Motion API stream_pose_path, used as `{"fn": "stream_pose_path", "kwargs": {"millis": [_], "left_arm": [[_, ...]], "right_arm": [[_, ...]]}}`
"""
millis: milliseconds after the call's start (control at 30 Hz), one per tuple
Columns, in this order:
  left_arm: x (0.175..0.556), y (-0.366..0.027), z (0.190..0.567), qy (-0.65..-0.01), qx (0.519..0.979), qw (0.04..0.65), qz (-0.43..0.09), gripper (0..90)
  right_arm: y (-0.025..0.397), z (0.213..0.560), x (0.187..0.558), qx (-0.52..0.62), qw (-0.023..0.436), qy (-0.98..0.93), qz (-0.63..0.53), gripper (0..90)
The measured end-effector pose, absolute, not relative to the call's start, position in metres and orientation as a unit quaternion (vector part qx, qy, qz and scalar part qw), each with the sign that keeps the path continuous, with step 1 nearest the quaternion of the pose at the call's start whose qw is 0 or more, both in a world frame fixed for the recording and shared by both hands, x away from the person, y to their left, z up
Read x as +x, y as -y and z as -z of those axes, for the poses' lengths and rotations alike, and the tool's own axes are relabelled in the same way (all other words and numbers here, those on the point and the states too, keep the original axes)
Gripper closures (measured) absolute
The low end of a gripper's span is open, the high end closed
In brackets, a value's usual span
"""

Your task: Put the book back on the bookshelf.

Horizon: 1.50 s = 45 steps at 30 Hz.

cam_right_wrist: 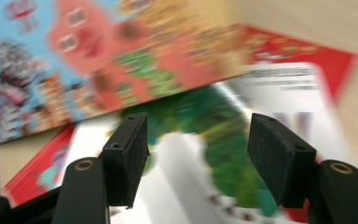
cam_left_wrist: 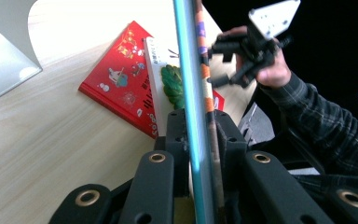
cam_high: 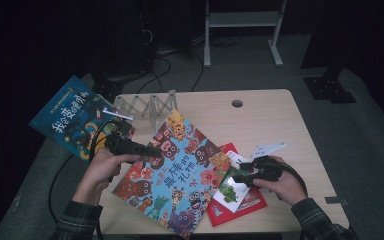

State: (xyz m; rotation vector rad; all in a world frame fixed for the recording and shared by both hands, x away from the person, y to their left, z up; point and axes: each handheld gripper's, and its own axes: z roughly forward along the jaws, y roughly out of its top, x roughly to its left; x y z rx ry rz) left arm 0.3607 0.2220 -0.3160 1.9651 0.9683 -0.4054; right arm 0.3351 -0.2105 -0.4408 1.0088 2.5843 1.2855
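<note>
A large picture book (cam_high: 177, 175) with cartoon animals on its cover lies tilted across the table's middle. My left gripper (cam_high: 154, 151) is shut on its left edge; in the left gripper view that thin teal edge (cam_left_wrist: 189, 70) runs up between the closed jaws of my left gripper (cam_left_wrist: 198, 123). A white book with a green caterpillar (cam_high: 232, 190) lies on a red book (cam_high: 247, 202) at the right. My right gripper (cam_high: 236, 178) hovers over the white book (cam_right_wrist: 242, 154), and in its own view my right gripper (cam_right_wrist: 196, 140) is open with nothing between the pads.
A blue book (cam_high: 67, 117) hangs over the table's left corner beside a white folding rack (cam_high: 145, 106). A cable hole (cam_high: 237, 103) sits near the far edge. The light wooden table (cam_high: 270, 125) shows bare at the far right. Cables trail on the floor behind.
</note>
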Motion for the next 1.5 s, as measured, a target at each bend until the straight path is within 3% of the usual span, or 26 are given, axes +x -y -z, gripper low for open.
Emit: {"fn": "stream_pose_path", "kwargs": {"millis": [167,833,1500], "left_arm": [[0.361,-0.218,0.300,-0.383,0.810,0.418,0.152,80.4],[0.345,-0.220,0.249,-0.369,0.850,0.372,0.052,81.0],[0.345,-0.283,0.229,-0.439,0.817,0.373,0.006,80.9]], "right_arm": [[0.227,0.443,0.345,0.365,0.070,-0.826,-0.423,36.8],[0.235,0.444,0.349,0.378,0.085,-0.821,-0.419,37.7],[0.286,0.462,0.385,0.489,0.194,-0.769,-0.363,32.7]]}}
